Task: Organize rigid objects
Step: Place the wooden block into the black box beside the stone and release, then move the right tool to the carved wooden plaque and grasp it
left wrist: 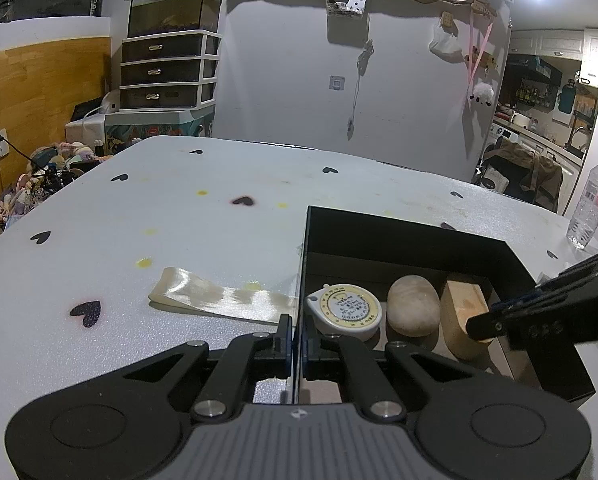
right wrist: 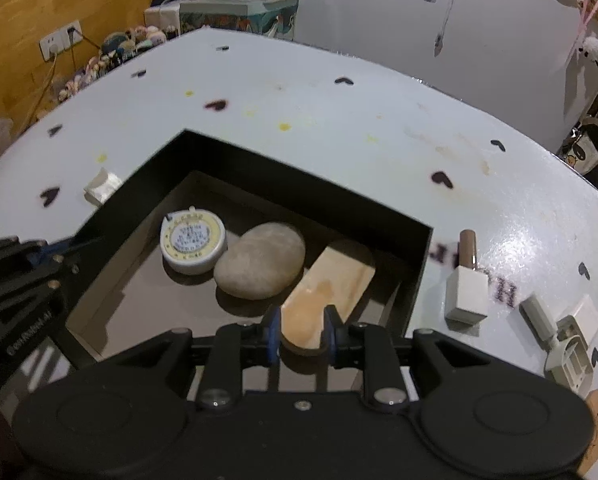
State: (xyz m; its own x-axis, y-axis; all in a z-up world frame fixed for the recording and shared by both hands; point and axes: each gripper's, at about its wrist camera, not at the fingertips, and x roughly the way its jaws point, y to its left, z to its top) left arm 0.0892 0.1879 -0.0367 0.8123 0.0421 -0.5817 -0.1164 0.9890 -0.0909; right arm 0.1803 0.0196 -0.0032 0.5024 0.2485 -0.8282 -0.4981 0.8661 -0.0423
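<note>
Inside the black box (right wrist: 419,248), right claw (right wrist: 302,330) pinches the wooden block (right wrist: 331,276) — long axis running away up-right.

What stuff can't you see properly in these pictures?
- Left wrist view: the wooden block's near end is covered by the right tool.
- Right wrist view: the tape measure's dial print is too small and blurred to read.
- Right wrist view: the black box's near wall is hidden behind the tool body.
- Right wrist view: the white adapter is warped at the fisheye edge, so its shape is unclear.
</note>
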